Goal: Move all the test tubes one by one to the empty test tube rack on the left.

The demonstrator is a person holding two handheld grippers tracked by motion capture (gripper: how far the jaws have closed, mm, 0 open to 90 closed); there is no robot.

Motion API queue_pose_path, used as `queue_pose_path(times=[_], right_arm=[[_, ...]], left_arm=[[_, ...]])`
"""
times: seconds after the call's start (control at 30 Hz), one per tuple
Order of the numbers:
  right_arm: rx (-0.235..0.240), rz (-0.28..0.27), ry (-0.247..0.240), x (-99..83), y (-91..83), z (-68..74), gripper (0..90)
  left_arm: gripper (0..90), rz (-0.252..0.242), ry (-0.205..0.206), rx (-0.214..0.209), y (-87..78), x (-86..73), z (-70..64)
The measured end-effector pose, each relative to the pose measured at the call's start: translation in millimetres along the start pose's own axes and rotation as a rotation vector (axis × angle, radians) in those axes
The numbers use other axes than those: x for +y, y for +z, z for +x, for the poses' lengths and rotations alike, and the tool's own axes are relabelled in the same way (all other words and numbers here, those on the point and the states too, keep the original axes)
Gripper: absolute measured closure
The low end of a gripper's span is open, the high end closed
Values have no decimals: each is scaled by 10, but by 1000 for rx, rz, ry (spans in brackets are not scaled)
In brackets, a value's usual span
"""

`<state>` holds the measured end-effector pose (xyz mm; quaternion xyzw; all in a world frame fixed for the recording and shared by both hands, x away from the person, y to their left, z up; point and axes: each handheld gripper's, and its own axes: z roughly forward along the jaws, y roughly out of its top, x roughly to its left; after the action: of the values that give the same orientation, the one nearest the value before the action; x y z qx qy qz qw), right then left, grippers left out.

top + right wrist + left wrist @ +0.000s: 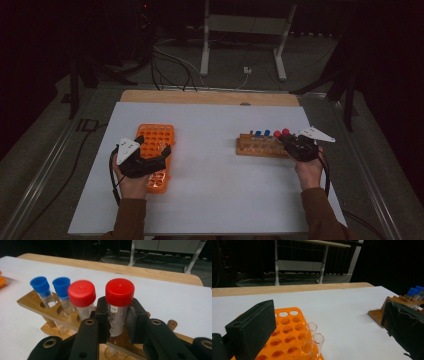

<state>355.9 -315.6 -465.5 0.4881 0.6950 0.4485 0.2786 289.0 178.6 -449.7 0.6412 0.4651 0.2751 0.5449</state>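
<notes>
Flanking red-capped tube (117,312), base hidden: right tongs (117,326).

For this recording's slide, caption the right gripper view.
Right gripper shut on a red-capped tube in the wooden rack.

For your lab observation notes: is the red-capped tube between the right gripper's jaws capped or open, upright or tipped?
Capped and upright: the red-capped tube wears its screw cap and stands vertical in the wooden rack, right gripper closed on it.
</notes>
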Motion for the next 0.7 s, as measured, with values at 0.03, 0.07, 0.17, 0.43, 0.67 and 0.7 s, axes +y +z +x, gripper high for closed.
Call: queue_pose_path(times=[0.03, 0.07, 0.17, 0.43, 0.67, 0.7], right_arm=[[1, -6, 2, 5, -10, 0, 740], [0, -12, 5, 10, -22, -1, 740], [5, -29, 14, 26, -65, -8, 741], [9, -70, 40, 76, -145, -14, 742], [10, -100, 47, 159, -233, -13, 742], [11, -106, 46, 174, -249, -14, 742]], left_arm=[[7, 0, 2, 0, 0, 0, 1], [7, -1, 2, 1, 0, 0, 0], [7, 3, 3, -3, 5, -2, 2], [8, -10, -1, -24, 5, 0, 0], [7, -2, -14, -33, 9, 7, -9], [7, 2, -15, -30, 10, 8, -13]])
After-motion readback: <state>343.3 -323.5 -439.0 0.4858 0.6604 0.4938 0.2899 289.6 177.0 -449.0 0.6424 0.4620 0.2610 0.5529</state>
